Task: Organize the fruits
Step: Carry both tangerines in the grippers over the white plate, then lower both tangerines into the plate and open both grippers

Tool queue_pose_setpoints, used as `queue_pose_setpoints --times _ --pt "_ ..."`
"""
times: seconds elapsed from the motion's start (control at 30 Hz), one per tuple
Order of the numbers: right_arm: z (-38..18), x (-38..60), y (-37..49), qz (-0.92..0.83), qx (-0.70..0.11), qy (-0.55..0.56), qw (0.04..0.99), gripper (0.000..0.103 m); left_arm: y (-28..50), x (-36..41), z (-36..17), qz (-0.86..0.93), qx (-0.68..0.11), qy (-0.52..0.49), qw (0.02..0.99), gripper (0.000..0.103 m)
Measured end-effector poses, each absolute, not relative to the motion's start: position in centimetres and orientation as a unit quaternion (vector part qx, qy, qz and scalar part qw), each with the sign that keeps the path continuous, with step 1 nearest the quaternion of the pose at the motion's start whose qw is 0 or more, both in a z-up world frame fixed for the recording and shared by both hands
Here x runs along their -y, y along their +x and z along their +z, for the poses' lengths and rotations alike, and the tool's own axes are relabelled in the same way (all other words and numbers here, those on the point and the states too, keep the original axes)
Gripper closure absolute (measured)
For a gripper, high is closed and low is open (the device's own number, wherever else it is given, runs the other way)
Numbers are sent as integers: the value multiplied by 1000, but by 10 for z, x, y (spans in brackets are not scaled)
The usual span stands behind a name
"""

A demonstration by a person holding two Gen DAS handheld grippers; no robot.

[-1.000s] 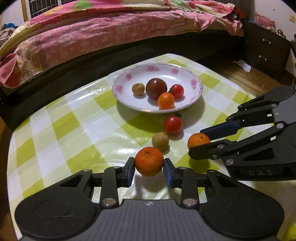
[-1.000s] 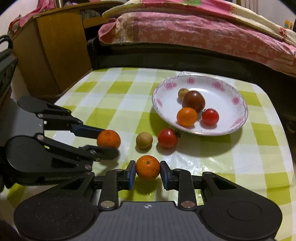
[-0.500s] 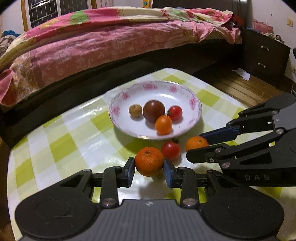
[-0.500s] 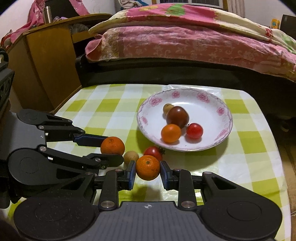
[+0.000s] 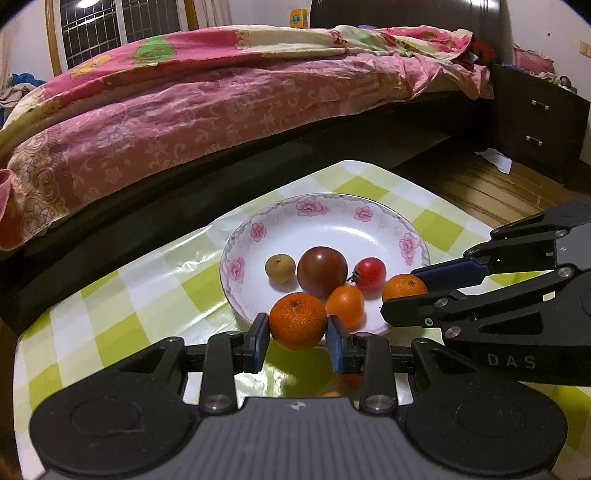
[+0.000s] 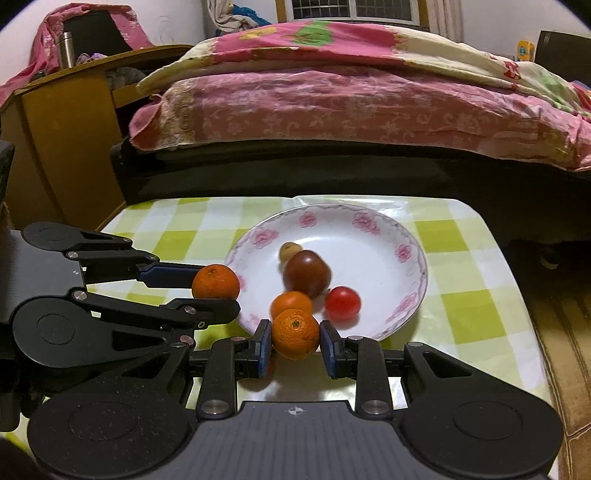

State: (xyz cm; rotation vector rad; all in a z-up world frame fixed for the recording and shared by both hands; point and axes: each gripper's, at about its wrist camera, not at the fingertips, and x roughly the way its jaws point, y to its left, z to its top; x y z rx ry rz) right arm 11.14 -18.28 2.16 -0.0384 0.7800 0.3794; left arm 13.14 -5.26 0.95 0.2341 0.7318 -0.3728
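A bed with a pink flowered quilt runs behind the tabletop, which wears a green-and-white checked cloth. A dark drawer cabinet stands at one end, a wooden cabinet at the other, with a barred window beyond

Plate white, pink flowers; tablecloth green-white check; mandarins orange; bedspread pink floral.
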Motion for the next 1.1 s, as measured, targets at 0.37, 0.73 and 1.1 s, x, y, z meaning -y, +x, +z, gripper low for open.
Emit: queue_pose_setpoints --times 0.37,0.73,1.1 --pt "8 186 132 165 -380 -34 909 78 146 61 -2 -173 -354 128 910 63" --pt "1 185 139 155 -381 -53 910 78 151 66 -8 -173 -350 145 909 63" --pt "-5 183 148 153 -381 -66 909 77 160 69 -13 -168 -350 159 908 63"
